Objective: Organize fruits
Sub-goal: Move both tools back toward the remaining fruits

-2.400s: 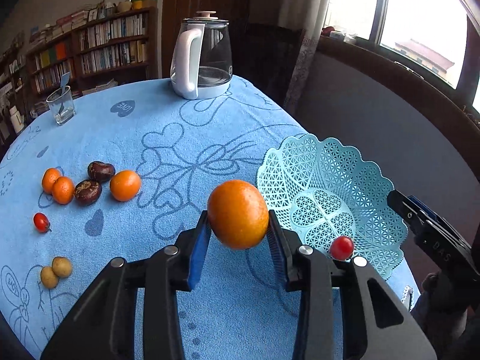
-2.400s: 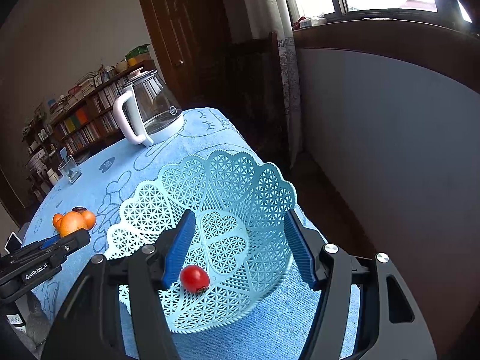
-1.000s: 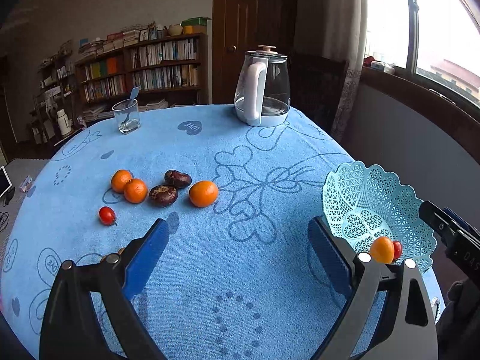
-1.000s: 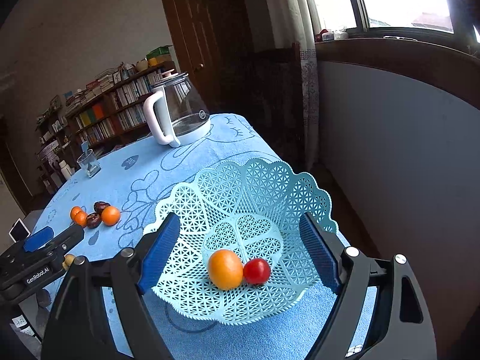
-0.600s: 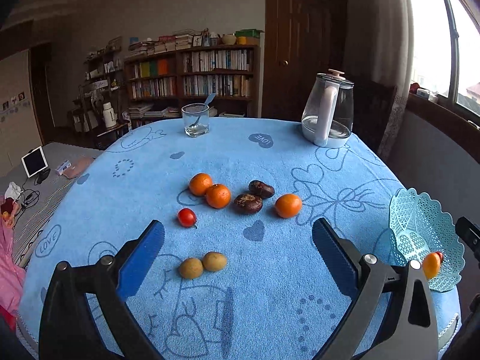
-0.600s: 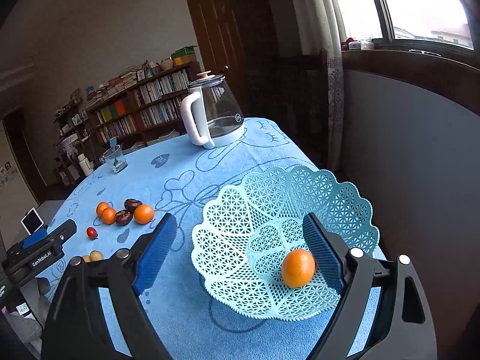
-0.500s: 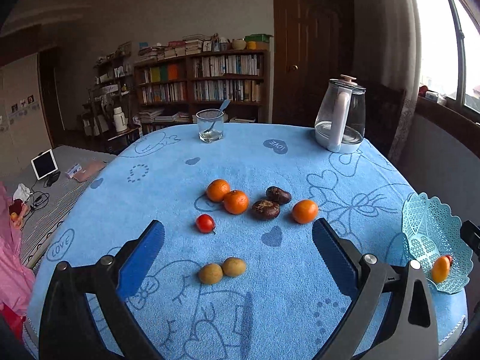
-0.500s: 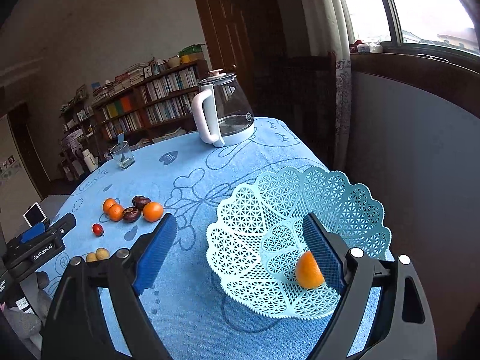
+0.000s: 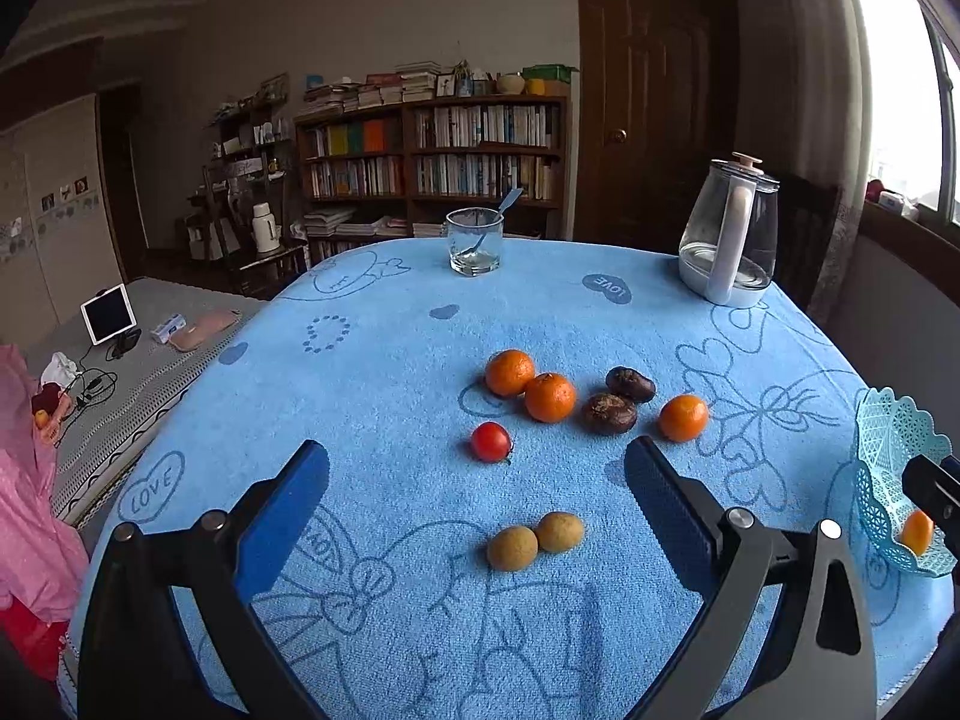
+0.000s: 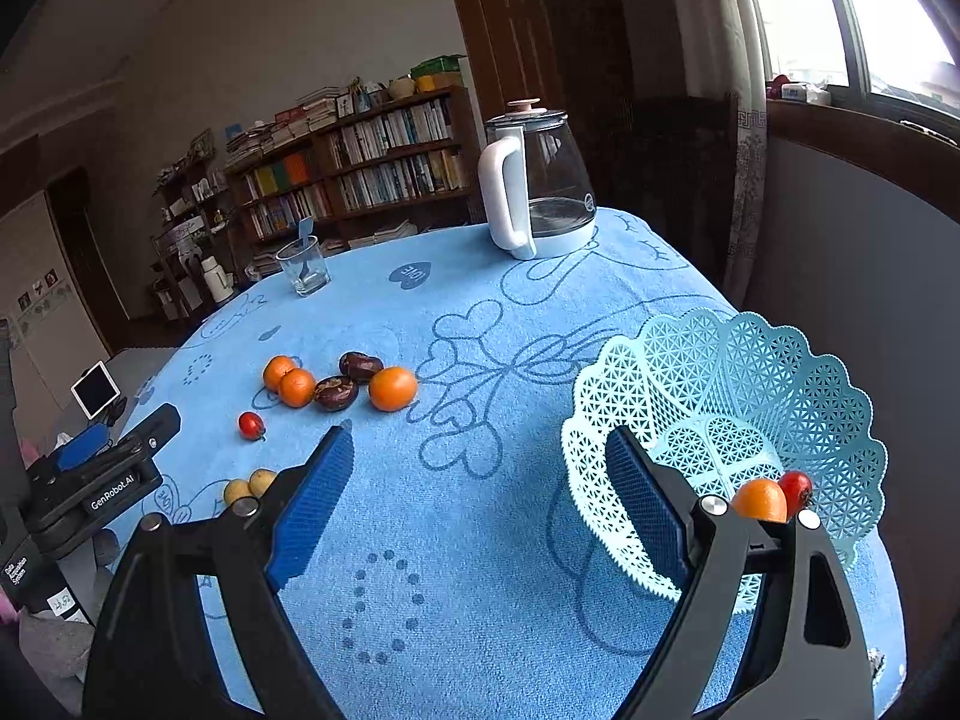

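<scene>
Fruit lay loose across the blue tablecloth [image 9: 384, 396]: three oranges [image 9: 549, 397] and two dark fruits [image 9: 609, 413] at the middle, a cherry tomato [image 9: 491, 441] nearer, two yellow-brown fruits [image 9: 512, 547] nearest; the lattice basket [image 10: 780, 396] at the right edge held an orange [image 10: 759, 499] and a tomato [image 10: 795, 489] (touching); the left gripper [image 9: 477, 495] stood wide and empty above the cloth; the right gripper [image 10: 477, 483] likewise gaped, gripping nothing.

Left wrist view angled down across blue tablecloth [image 9: 390, 396] toward bookshelf [image 9: 432, 162], right wrist view angled likewise from nearer lattice basket [image 10: 780, 372], both sharing kettle [image 9: 729, 240], glass [image 9: 475, 240], scattered fruit.
</scene>
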`<action>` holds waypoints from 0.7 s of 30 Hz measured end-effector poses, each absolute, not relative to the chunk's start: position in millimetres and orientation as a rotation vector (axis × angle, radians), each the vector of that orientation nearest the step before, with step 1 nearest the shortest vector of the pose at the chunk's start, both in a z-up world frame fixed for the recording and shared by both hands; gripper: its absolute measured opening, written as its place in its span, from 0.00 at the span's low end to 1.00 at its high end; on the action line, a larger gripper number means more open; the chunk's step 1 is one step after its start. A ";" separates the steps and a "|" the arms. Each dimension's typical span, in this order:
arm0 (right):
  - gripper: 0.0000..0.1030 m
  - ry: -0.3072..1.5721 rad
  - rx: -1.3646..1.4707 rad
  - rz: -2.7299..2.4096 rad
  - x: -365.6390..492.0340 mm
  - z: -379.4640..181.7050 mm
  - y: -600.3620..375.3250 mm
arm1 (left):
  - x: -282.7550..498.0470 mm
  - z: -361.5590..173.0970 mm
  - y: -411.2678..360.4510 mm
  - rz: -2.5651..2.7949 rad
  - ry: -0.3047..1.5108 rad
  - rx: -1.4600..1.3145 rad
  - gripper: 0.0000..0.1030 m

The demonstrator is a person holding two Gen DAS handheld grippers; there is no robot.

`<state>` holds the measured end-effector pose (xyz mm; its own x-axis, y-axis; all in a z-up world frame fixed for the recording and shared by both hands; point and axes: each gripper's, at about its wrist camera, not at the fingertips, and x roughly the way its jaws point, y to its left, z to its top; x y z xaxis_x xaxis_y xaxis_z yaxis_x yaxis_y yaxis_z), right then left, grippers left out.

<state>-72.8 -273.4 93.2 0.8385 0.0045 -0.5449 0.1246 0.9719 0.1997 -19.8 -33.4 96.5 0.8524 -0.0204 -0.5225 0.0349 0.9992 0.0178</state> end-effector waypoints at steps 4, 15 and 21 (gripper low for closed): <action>0.85 0.593 0.225 -0.052 -63.5 90.2 -261.2 | -14.6 93.9 -25.3 -0.034 0.559 0.026 0.95; 0.85 0.671 0.229 -0.004 -34.8 74.5 -238.7 | 1.4 70.9 11.6 0.015 0.622 0.042 0.95; 0.85 0.759 0.220 0.089 -13.0 55.7 -214.6 | 11.4 58.6 30.9 0.037 0.661 0.023 0.95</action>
